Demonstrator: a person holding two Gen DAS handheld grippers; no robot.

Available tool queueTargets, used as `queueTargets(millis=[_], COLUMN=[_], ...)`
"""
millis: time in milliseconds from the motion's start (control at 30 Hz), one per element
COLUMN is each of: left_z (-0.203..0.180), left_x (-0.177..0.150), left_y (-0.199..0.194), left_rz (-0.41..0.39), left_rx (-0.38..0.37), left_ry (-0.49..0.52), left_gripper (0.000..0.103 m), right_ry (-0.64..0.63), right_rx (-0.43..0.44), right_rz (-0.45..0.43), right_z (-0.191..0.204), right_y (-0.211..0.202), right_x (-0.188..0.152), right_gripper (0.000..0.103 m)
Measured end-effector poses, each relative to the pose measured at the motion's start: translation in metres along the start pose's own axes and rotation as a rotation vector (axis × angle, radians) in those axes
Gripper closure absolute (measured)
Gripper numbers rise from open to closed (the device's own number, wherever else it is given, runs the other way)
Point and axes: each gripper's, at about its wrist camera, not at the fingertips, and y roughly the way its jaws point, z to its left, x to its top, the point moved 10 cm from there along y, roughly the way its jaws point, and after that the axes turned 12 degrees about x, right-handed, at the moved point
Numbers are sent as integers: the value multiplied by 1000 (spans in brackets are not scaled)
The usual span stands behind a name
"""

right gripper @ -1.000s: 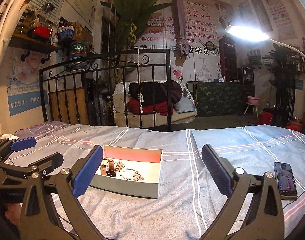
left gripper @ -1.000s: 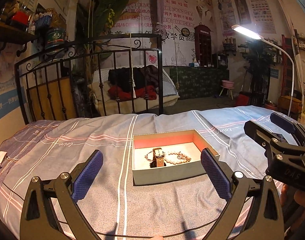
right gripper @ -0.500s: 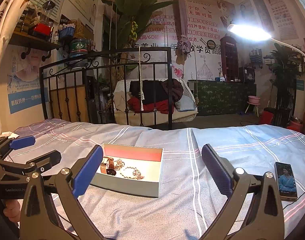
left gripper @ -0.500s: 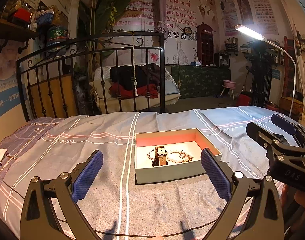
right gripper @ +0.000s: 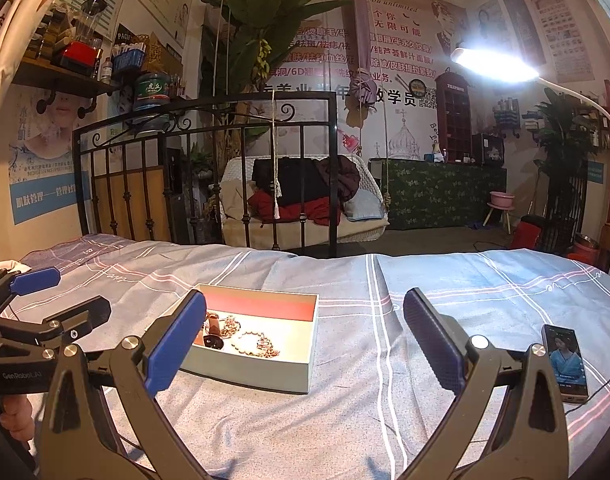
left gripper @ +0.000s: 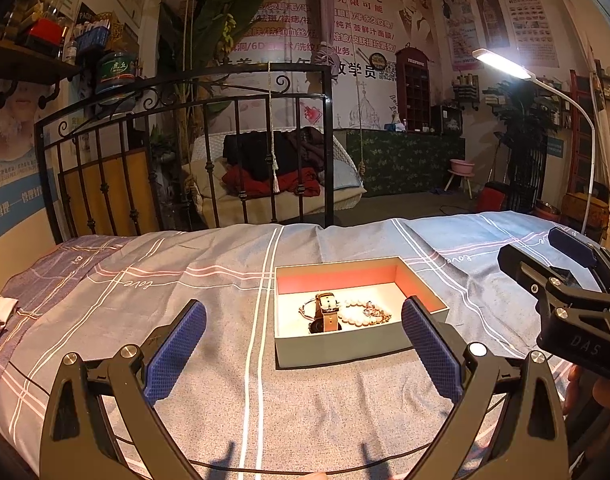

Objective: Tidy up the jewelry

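Both my claws spread wide and empty over the bed, box ahead.

My left claw [left gripper: 303, 342] and right claw [right gripper: 305, 336] hover above the bedspread [left gripper: 153, 304], holding nothing. The open box [left gripper: 347, 350] sits mid-bed with watch [left gripper: 328, 312] and bead bracelet [left gripper: 355, 315] inside; bare cloth surrounds it. A phone [right gripper: 565, 362] lies near the bed's right edge.

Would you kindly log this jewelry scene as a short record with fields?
surface: bedspread, striped
container: open box, red inner walls
contents: watch, bead bracelet, chain jewelry
left tongs: open, empty, short of the box
right tongs: open, empty
other: phone, screen lit, right of the box
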Motion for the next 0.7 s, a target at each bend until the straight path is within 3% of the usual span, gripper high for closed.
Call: queueTargets(millis=[700], left_z=[-5], left_x=[-2], left_y=[-3], left_rz=[8], left_rx=[10], left_ry=[5], left_gripper=[7], right_ry=[-2], right_rx=[10], right_rz=[12], right_z=[0], right_y=[0], right_x=[2], right_gripper=[6])
